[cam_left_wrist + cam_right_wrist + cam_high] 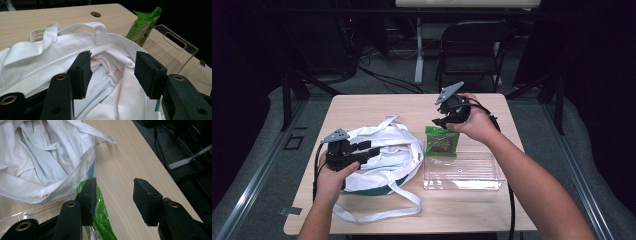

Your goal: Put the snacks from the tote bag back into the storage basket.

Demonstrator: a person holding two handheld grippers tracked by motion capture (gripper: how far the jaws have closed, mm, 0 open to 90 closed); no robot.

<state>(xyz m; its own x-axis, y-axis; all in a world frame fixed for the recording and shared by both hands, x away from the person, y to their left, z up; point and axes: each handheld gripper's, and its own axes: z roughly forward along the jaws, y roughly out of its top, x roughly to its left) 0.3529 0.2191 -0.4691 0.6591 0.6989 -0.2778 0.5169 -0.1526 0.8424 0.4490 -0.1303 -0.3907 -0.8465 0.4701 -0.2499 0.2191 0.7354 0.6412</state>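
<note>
A white cloth tote bag (384,152) lies crumpled on the left half of the table, its handles spread out. My left gripper (369,150) is open, its jaws pointing into the bag's mouth (110,72). A green snack packet (442,141) leans against the far wall of a clear plastic bin (463,172). My right gripper (441,121) hovers just above and behind the packet's top edge, open with nothing between its jaws. In the right gripper view the green packet (101,217) sits below the left jaw, beside the bag (42,160).
The wooden table (417,107) has a cable hole (95,14) near its far edge. A dark folding chair (472,50) stands behind the table. Cables run across the floor beyond. A loose bag strap (382,212) trails toward the front edge.
</note>
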